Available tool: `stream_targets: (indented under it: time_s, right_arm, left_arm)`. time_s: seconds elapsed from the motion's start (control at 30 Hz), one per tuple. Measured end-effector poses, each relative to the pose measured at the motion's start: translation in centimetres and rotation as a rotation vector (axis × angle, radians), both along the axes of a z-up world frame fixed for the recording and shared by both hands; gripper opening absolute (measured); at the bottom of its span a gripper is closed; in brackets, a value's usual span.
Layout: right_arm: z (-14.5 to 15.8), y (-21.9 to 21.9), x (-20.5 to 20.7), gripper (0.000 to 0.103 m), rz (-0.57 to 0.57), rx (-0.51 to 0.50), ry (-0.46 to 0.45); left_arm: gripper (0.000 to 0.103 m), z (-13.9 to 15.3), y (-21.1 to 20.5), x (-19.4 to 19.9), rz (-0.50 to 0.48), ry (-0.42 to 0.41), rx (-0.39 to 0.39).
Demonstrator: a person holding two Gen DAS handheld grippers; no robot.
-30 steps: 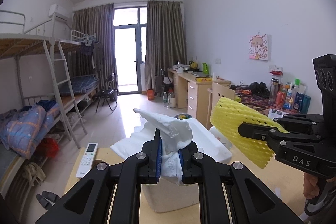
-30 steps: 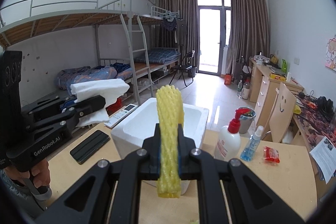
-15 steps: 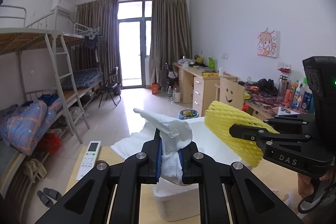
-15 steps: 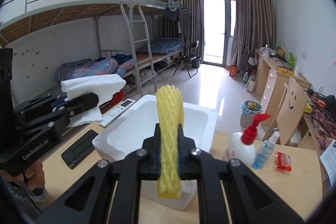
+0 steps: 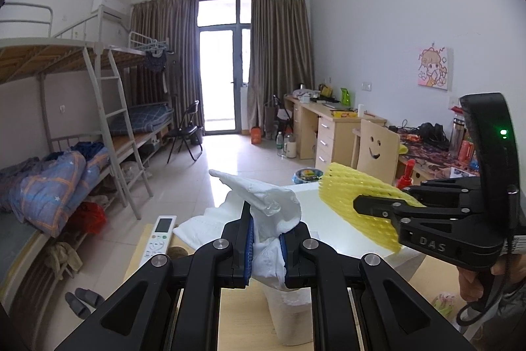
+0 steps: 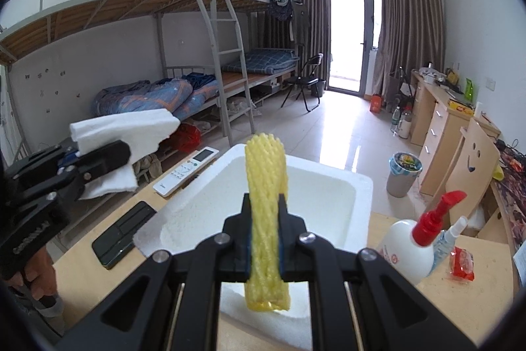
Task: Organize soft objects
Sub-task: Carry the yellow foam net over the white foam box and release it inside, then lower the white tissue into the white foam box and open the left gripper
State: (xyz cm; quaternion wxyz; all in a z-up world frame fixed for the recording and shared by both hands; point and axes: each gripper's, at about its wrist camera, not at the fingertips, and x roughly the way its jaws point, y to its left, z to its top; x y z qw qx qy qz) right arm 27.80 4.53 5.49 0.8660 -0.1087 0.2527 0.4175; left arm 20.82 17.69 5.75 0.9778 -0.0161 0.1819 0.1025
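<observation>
Left gripper (image 5: 265, 247): clamped on a crumpled white foam sheet (image 5: 273, 213). Right gripper (image 6: 265, 231): pinching a yellow foam mesh sleeve (image 6: 267, 203) upright. Both are held over the open white polystyrene box (image 6: 342, 186) just ahead, likely for dropping in.

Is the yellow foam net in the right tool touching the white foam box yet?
Apart. The right wrist view shows the yellow foam net clamped in the right tool, hanging above the white foam box with its lower end clear of the floor.

yellow foam net (image 6: 266, 219) upright (clamped) | white foam sheet (image 5: 266, 209) crumpled, clamped
</observation>
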Motion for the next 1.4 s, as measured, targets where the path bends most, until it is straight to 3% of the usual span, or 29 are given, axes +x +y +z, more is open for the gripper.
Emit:
stream_targets:
  time_s: [0.1, 0.13, 0.27, 0.47, 0.87, 1.4]
  right_arm:
    - [-0.3, 0.4, 0.7, 0.015, -0.013, -0.014, 0.004]
    - [-0.4, 0.4, 0.9, 0.019, -0.016, -0.015, 0.008]
    - [-0.6, 0.4, 0.9, 0.059, -0.014, -0.011, 0.016]
    - [0.2, -0.4, 0.7, 0.083, -0.029, 0.015, 0.008]
    - [2.1, -2.4, -1.3, 0.102, -0.053, 0.072, -0.050]
    - [3.5, -8.2, -2.6, 0.102, -0.145, 0.143, -0.085]
  left_arm:
    - [0.013, -0.3, 0.0, 0.1, -0.002, 0.006, -0.003]
    - [0.013, -0.3, 0.0, 0.2, 0.000, 0.007, -0.005]
    - [0.013, -0.2, 0.2, 0.4, 0.005, 0.010, -0.011]
    - [0.013, 0.0, 0.0, 0.3, 0.001, 0.000, -0.010]
    - [0.013, 0.4, -0.5, 0.5, -0.034, 0.006, 0.002]
    - [0.013, 1.8, -3.9, 2.3, -0.132, 0.002, 0.007]
